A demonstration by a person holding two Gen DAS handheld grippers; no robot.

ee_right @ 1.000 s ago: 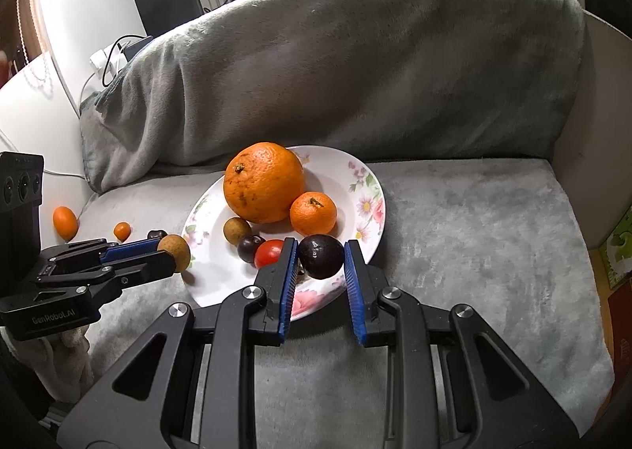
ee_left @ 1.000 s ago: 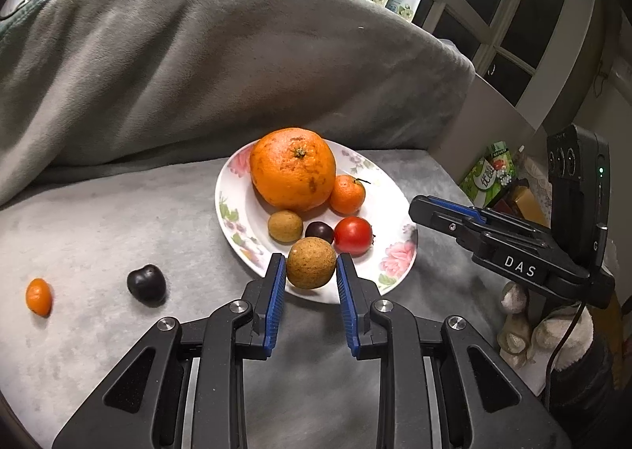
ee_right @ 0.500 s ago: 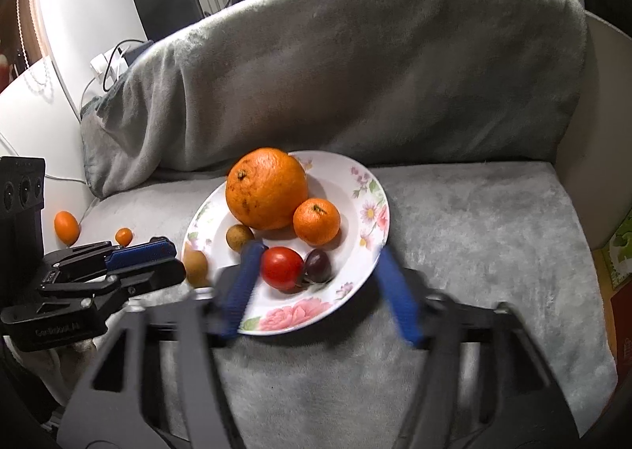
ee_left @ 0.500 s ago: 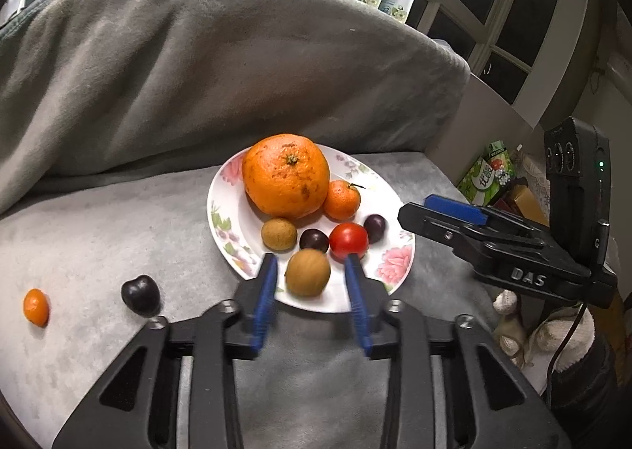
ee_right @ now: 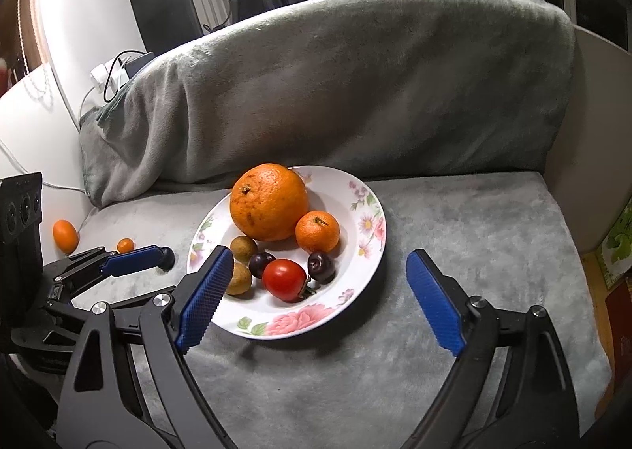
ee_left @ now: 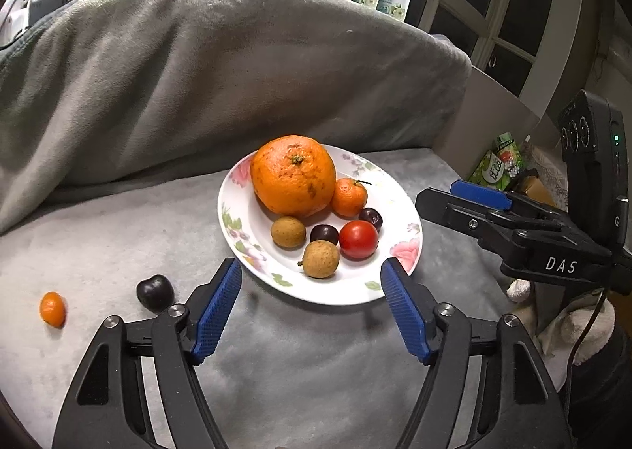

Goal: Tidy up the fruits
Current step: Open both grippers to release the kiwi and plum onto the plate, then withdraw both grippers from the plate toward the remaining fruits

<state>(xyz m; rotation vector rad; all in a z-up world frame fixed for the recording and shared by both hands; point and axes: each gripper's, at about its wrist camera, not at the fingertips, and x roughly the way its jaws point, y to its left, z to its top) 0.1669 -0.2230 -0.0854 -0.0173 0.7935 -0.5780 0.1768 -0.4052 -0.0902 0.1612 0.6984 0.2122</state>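
Fruit still loose lies left of the plate [ee_left: 399, 251]: a dark cherry [ee_left: 155, 292] just left of the left tongs [ee_left: 310, 304], a small kumquat [ee_left: 52, 308] further left, its long axis upright in view. The left hand is nearer; the right tongs [ee_right: 316, 299] straddle the plate's near rim. Both tongs are spreading, nothing between the ribbed blue pads. On the glossy floral plate sit a dimpled orange [ee_left: 293, 175], a mandarin [ee_left: 348, 197], a smooth tomato [ee_left: 358, 239], two rough tan longans and two cherries. A plush grey blanket [ee_left: 197, 85] covers the sofa.
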